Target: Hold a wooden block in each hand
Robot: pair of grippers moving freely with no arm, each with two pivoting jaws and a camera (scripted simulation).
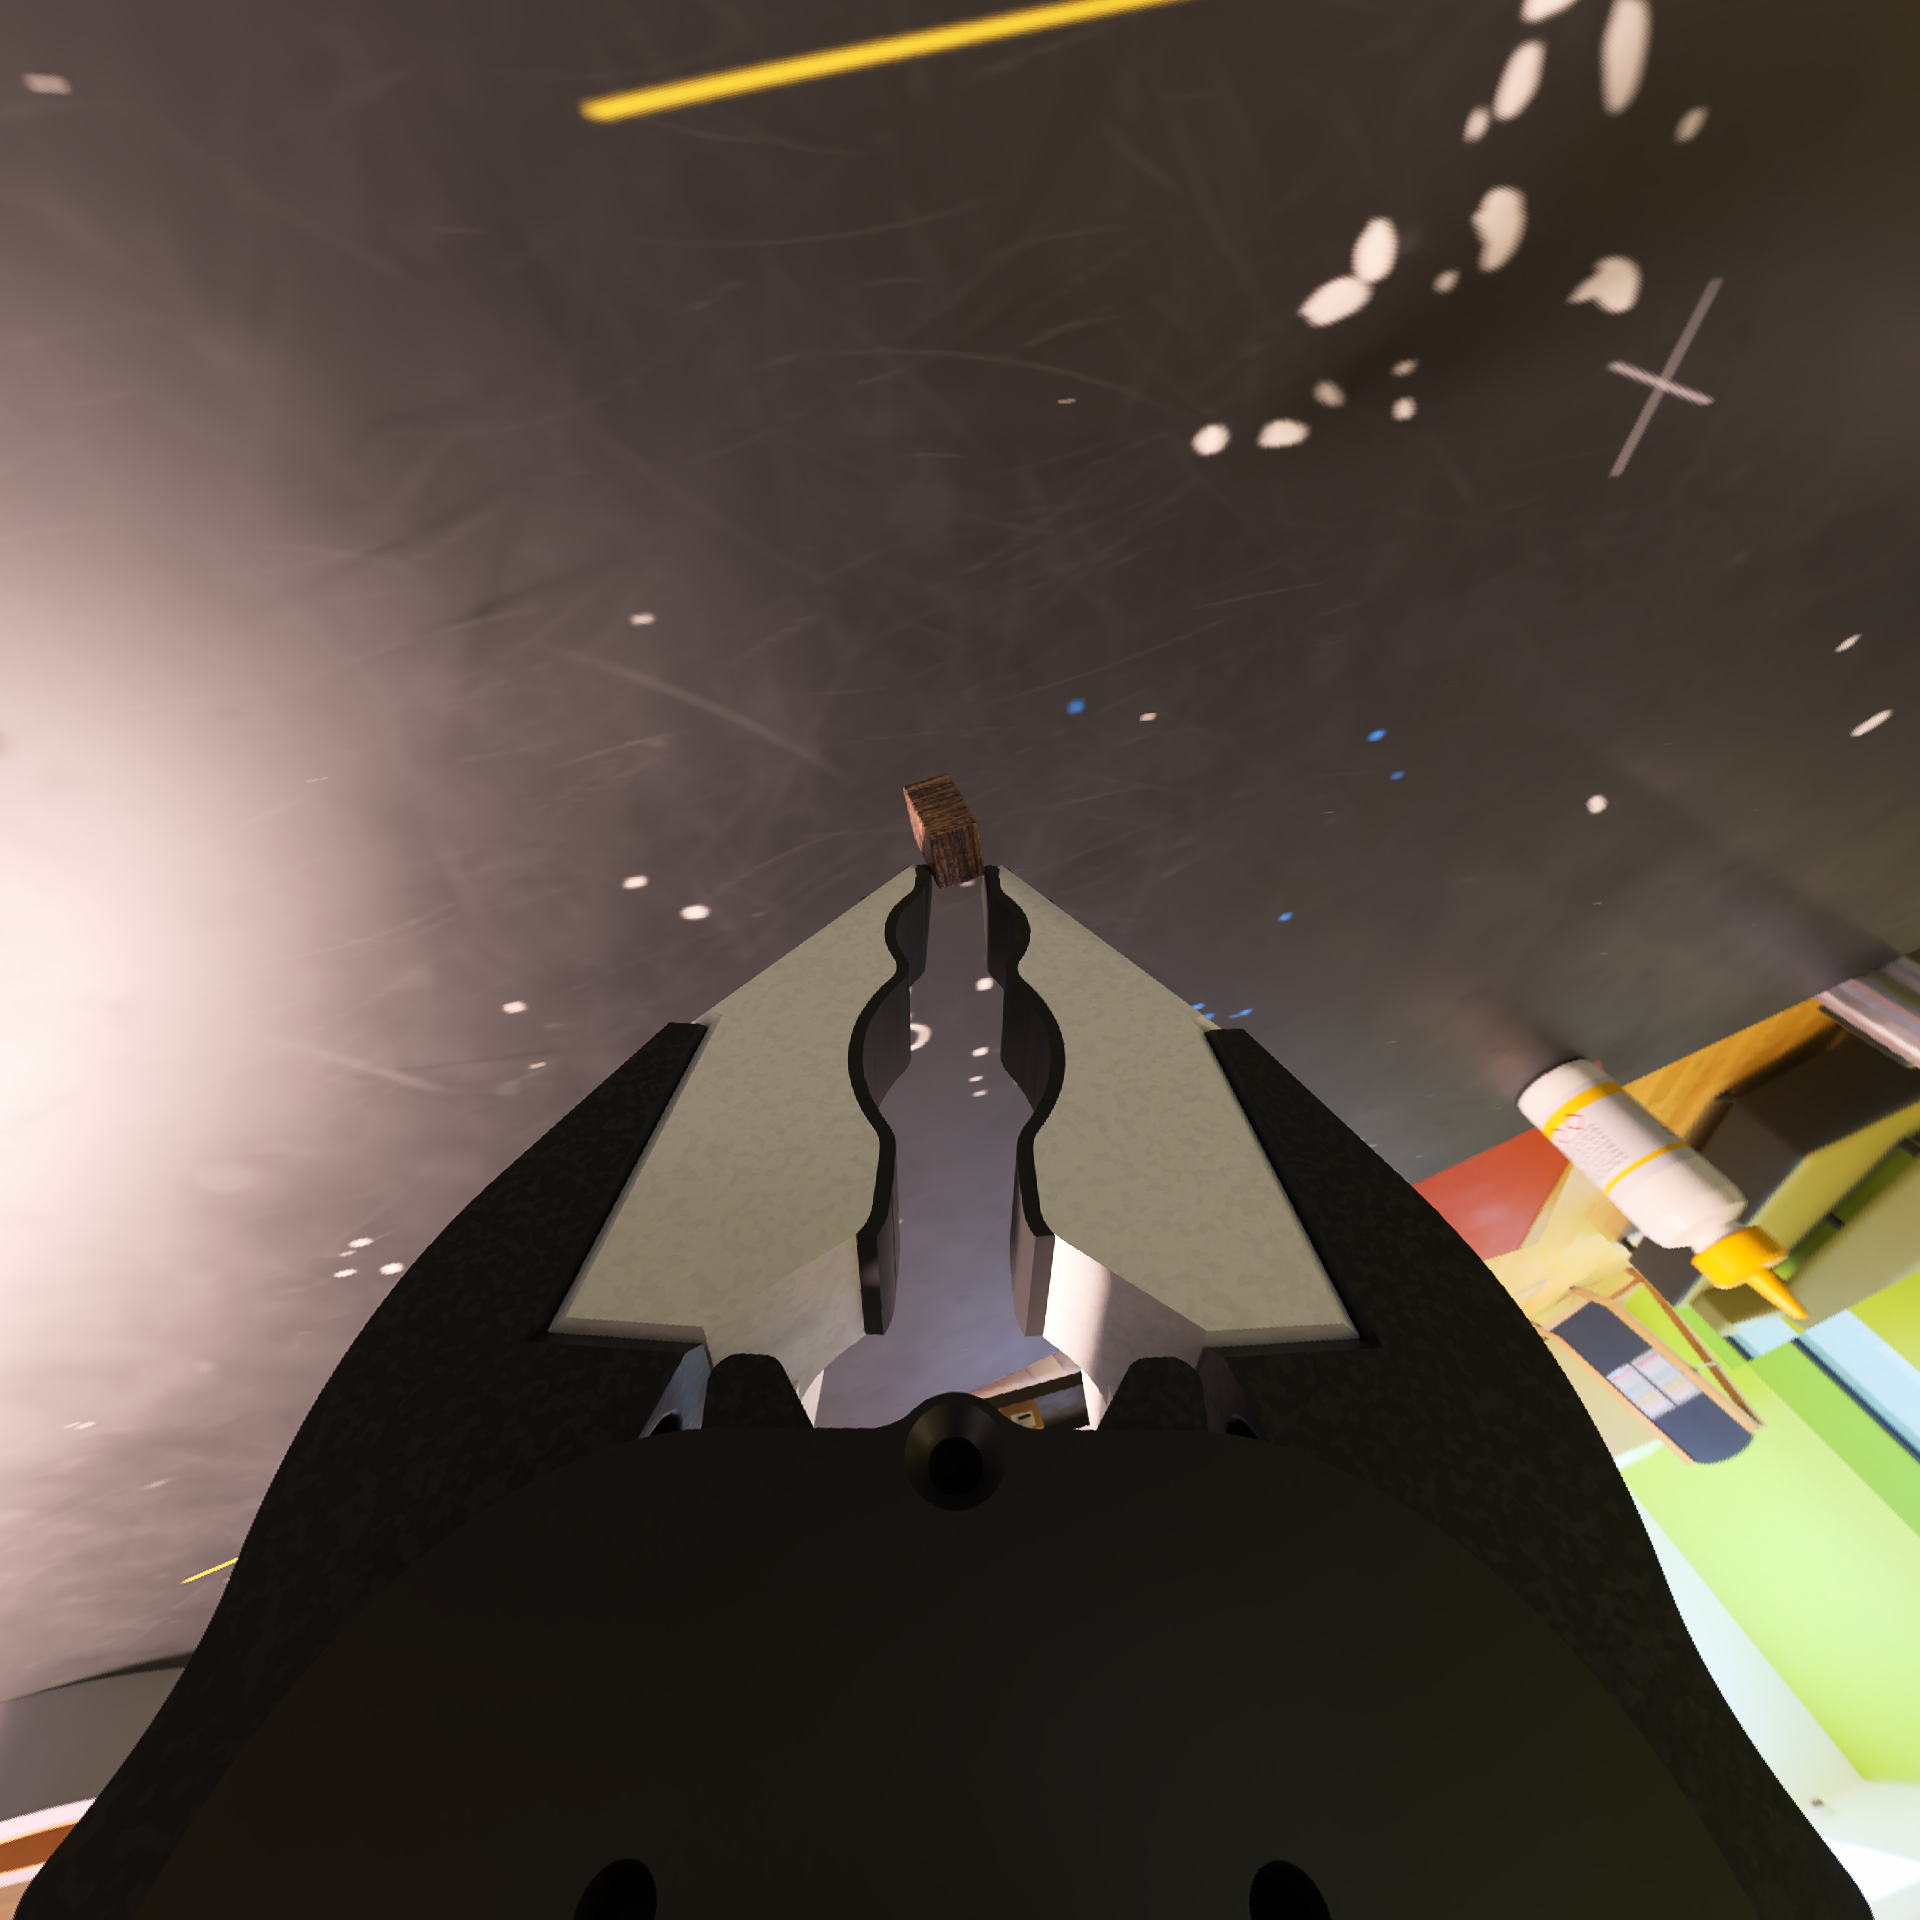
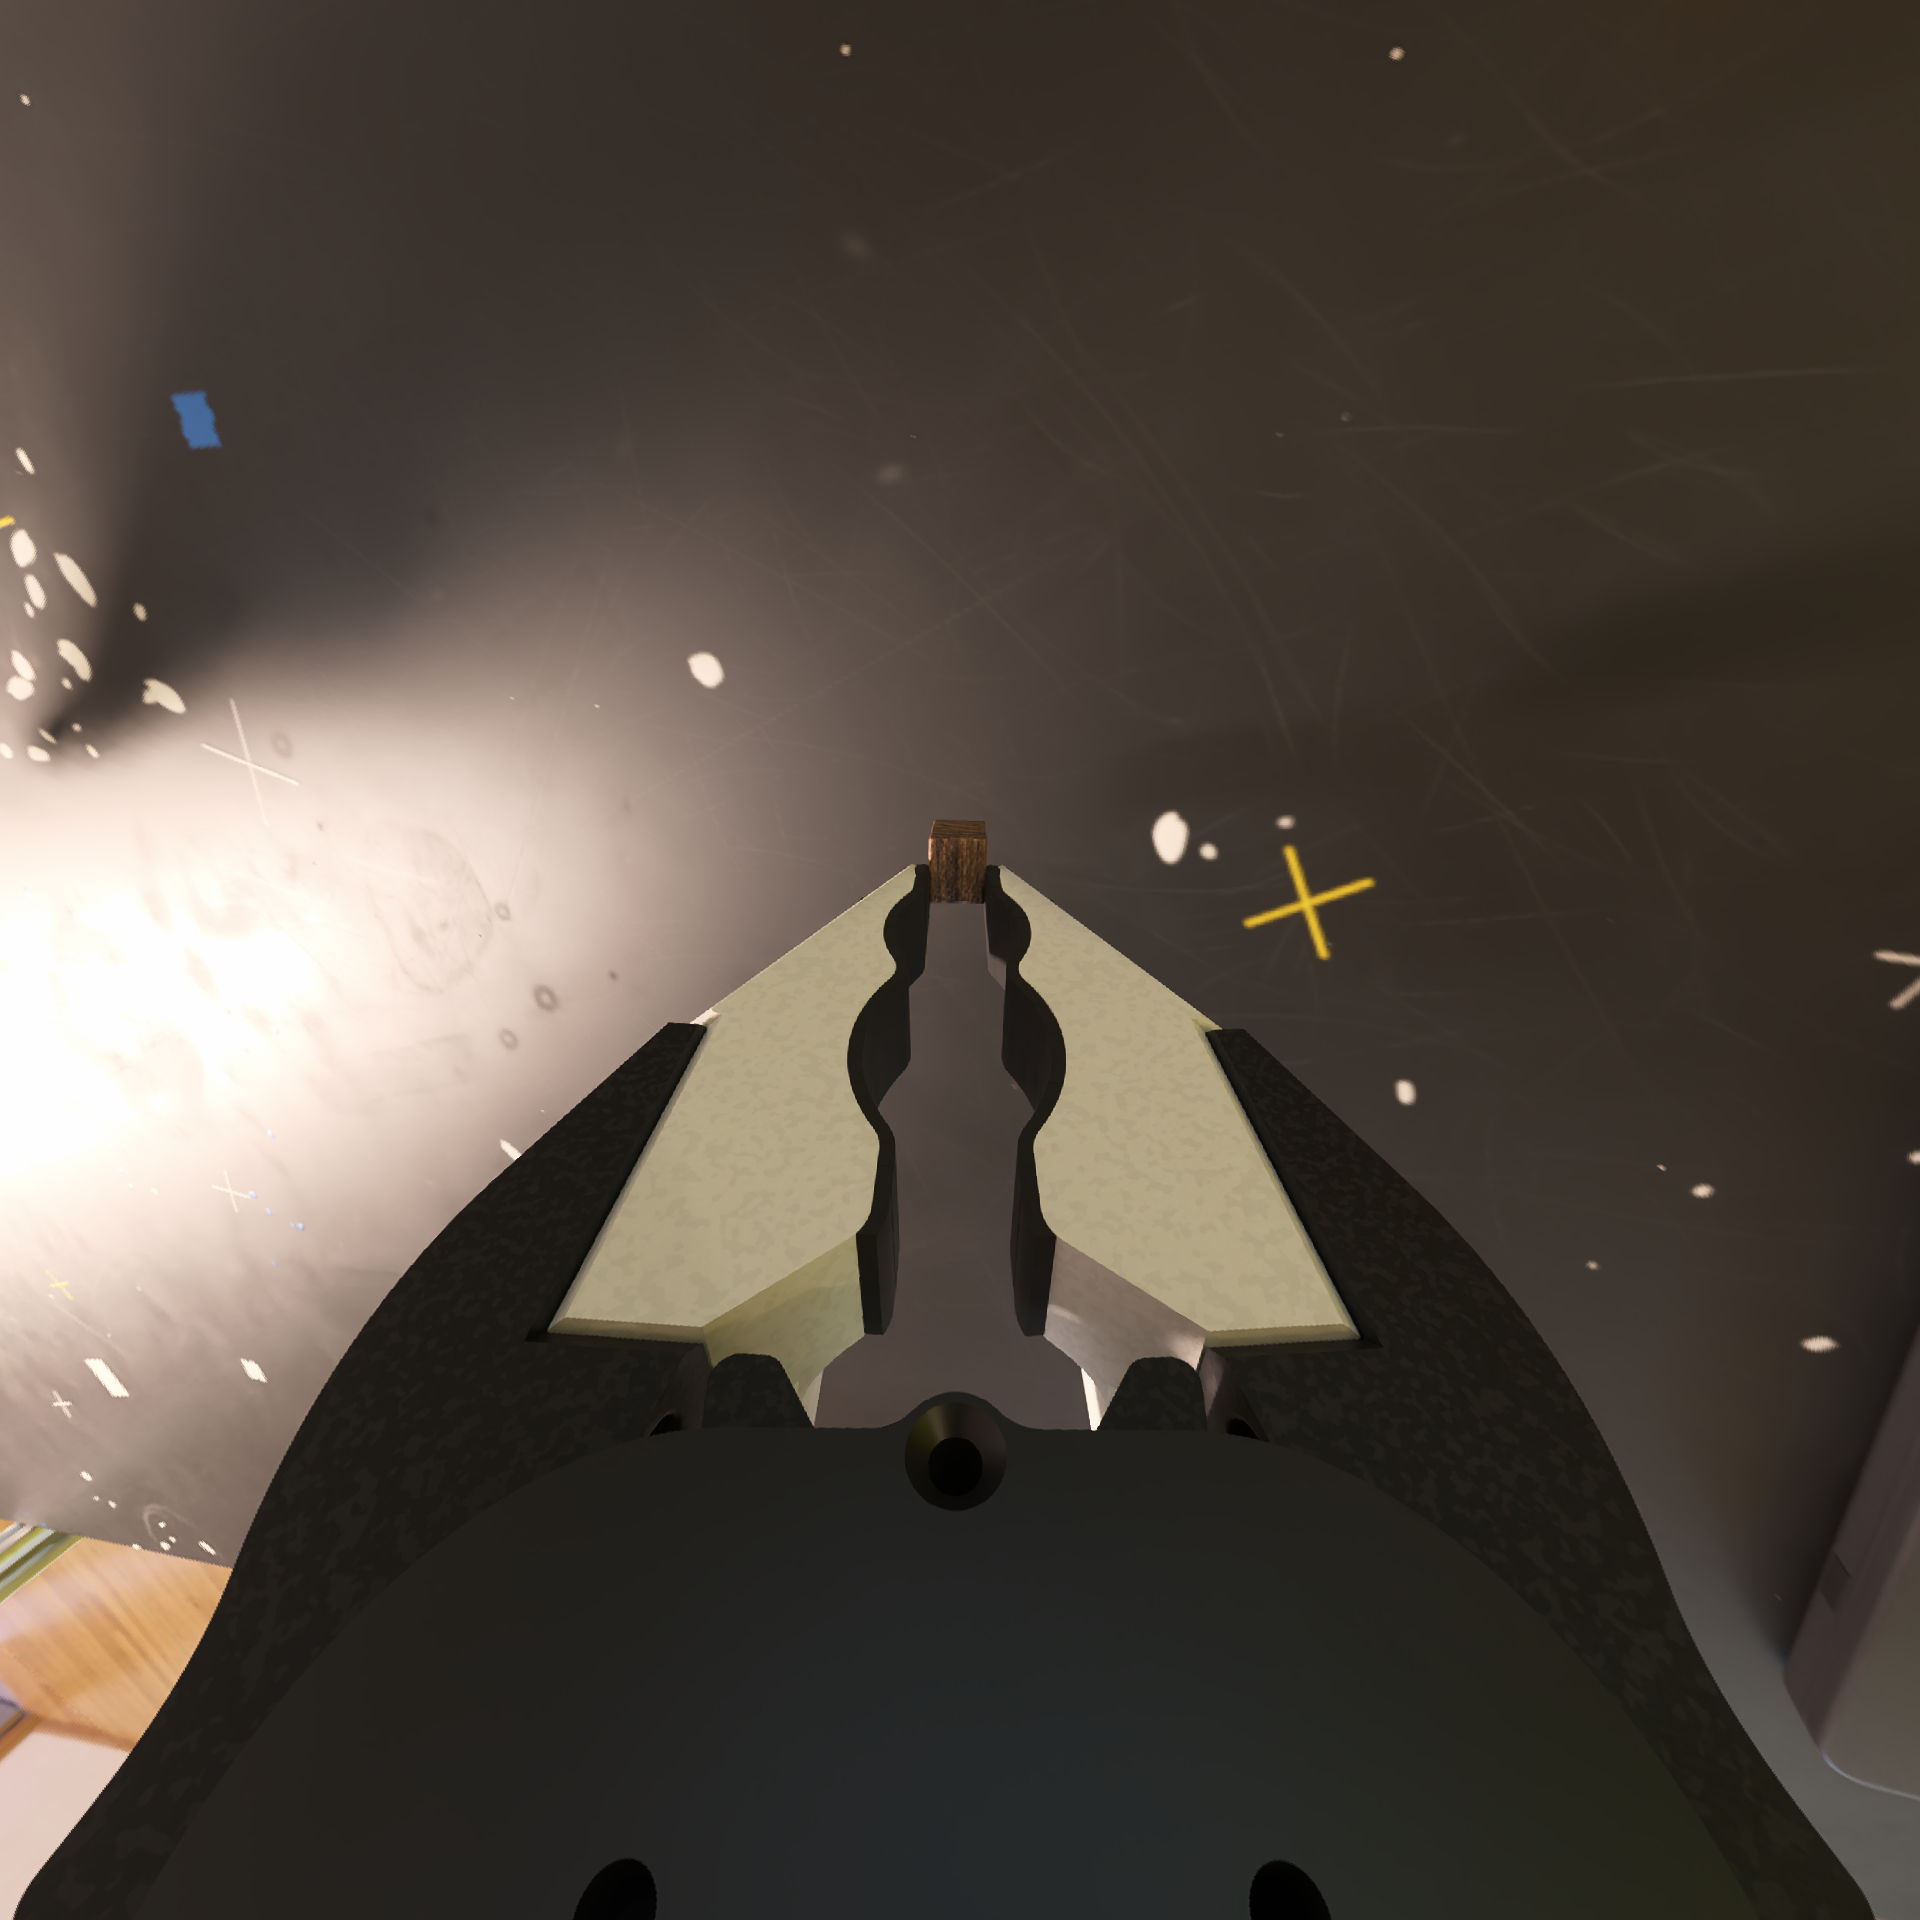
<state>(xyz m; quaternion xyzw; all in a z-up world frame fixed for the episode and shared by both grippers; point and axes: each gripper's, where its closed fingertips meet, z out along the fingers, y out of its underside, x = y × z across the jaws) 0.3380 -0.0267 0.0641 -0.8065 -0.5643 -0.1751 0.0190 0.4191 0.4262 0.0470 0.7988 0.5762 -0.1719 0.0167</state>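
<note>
Left claw (image 1: 954,873): tips closed on a wooden block (image 1: 943,828), pinched only at its near end, so most of it juts past the tips, slightly skewed. Glue bottle (image 1: 1631,1153) lies well right of this block at the dark tabletop (image 1: 416,416) edge.

Right claw (image 2: 956,878): tips closed squarely on second block (image 2: 957,860). Yellow cross mark (image 2: 1309,899) right of it.

Judgement: shallow tip grips suit small blocks; left hold looks the less secure.

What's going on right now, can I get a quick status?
Left gripper shut on a tilted block at its fingertips. Right gripper shut on its block, square. Glue bottle off to the side; nothing in the way.
</note>
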